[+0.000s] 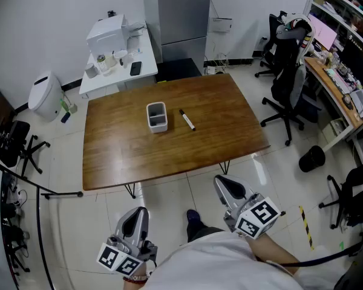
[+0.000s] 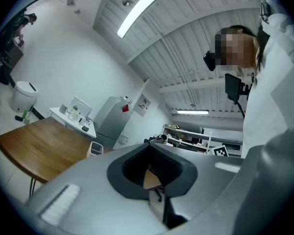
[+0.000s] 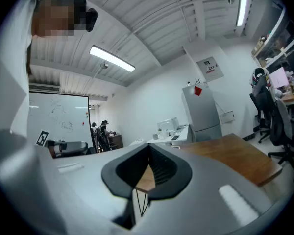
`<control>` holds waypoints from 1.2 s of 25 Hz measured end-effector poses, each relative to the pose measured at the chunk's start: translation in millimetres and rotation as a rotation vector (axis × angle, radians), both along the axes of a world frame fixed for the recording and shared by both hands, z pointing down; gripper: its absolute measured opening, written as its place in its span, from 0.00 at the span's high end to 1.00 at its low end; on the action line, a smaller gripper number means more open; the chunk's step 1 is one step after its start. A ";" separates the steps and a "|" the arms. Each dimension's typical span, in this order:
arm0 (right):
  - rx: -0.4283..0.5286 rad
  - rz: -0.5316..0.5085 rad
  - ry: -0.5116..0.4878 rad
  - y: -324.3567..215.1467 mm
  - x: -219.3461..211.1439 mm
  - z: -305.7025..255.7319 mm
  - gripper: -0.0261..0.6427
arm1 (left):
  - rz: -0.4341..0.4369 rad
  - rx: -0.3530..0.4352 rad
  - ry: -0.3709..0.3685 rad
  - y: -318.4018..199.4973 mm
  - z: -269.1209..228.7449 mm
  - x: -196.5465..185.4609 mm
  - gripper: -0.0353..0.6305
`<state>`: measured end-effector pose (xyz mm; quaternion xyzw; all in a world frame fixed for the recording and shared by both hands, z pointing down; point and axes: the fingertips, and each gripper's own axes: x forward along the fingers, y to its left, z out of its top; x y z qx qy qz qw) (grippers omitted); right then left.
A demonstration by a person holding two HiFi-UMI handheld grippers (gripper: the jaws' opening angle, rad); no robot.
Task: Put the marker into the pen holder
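Note:
A black-and-white marker (image 1: 187, 119) lies flat on the wooden table (image 1: 121, 156), just right of a white rectangular pen holder (image 1: 157, 116) that stands upright near the table's middle. The holder (image 2: 94, 149) also shows in the left gripper view. Both grippers hang low in front of the table, well short of it. My left gripper (image 1: 135, 218) is shut with nothing in it. My right gripper (image 1: 224, 185) is shut and empty too. In both gripper views the jaws meet along a closed seam.
A white side table (image 1: 118, 62) with small items stands behind the wooden table, beside a grey cabinet (image 1: 181, 11). Black office chairs (image 1: 287, 89) and a cluttered desk (image 1: 342, 80) fill the right side. A white bin (image 1: 45, 95) and stand legs (image 1: 24, 156) sit at the left.

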<state>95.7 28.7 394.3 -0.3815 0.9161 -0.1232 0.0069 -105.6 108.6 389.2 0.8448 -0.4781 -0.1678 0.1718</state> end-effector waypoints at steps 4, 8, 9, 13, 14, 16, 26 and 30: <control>-0.001 -0.011 0.017 -60.9 10.2 -2.2 0.96 | -0.016 -0.021 -0.033 -67.7 -0.3 5.6 0.95; -0.059 -0.028 0.005 -105.7 14.7 12.8 0.96 | -0.019 -0.047 -0.008 -120.5 0.4 12.2 0.95; -0.075 -0.038 0.003 -113.8 14.9 18.6 0.96 | -0.024 -0.055 -0.015 -128.5 2.1 13.3 0.95; -0.099 -0.089 0.001 -142.9 7.3 33.5 0.96 | -0.060 -0.102 -0.014 -152.9 14.4 9.5 0.95; -0.101 -0.097 -0.003 -148.2 3.7 34.1 0.96 | -0.062 -0.114 -0.011 -157.7 16.0 7.1 0.95; -0.113 -0.101 -0.008 -158.2 -4.7 38.0 0.96 | -0.056 -0.127 -0.025 -168.5 18.4 -1.1 0.95; -0.277 -0.029 0.190 -246.0 -41.5 124.2 0.88 | 0.057 -0.150 -0.052 -256.8 28.6 -46.3 0.95; -0.357 -0.025 0.345 -298.0 -59.4 191.3 0.76 | 0.115 -0.130 -0.196 -287.4 41.0 -59.4 0.95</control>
